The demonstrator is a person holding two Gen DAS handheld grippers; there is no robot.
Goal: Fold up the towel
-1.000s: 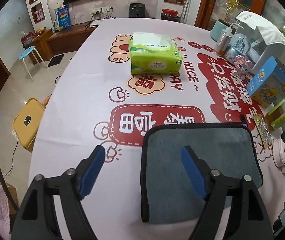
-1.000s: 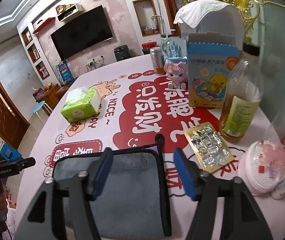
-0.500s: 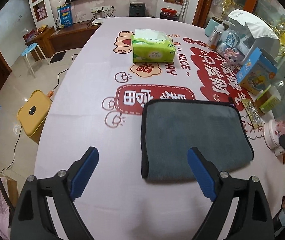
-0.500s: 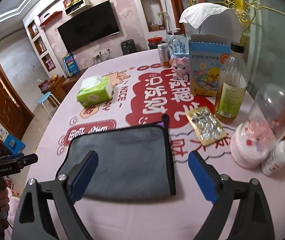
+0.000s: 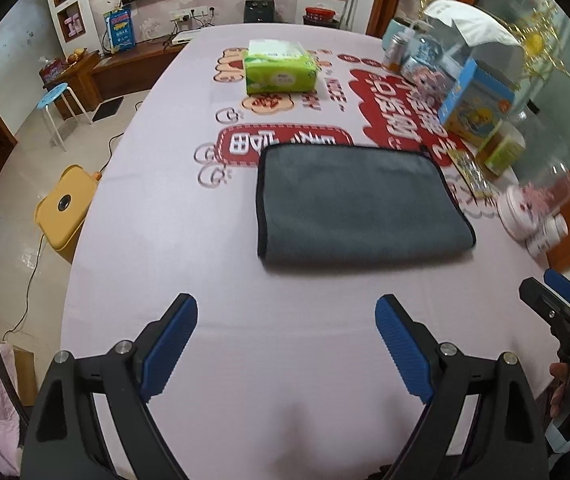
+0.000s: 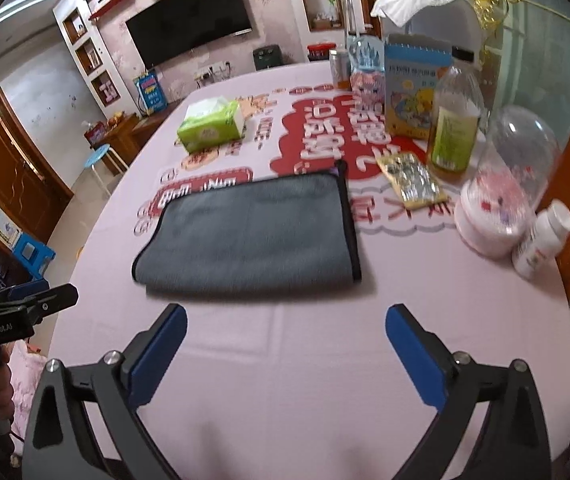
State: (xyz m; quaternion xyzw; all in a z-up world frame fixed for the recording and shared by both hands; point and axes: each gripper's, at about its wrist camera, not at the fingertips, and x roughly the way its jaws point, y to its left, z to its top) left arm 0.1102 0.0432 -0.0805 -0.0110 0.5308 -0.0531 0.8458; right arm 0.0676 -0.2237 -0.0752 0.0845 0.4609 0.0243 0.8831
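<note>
Grey towel (image 5: 359, 208) is laid folded and flat on the pink worktop (image 5: 285, 360), just beyond both claws. Left claw (image 5: 285, 344) and right claw (image 6: 285, 354) are held spread wide, gripping nothing. A green tissue pack (image 5: 279, 72) is seen far behind.

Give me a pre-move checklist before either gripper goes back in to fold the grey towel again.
1. Left gripper open, holding nothing: ok.
2. Right gripper open, holding nothing: ok.
3. Grey black-edged microfibre towel lying flat on the pink printed tablecloth, apart from both grippers: ok.
4. Layers squarely aligned: cannot tell, picture blurred.
5. Foil blister pack touching the towel's right edge: ok, a gap shows.
6. Green tissue pack well beyond the towel: ok.
</note>
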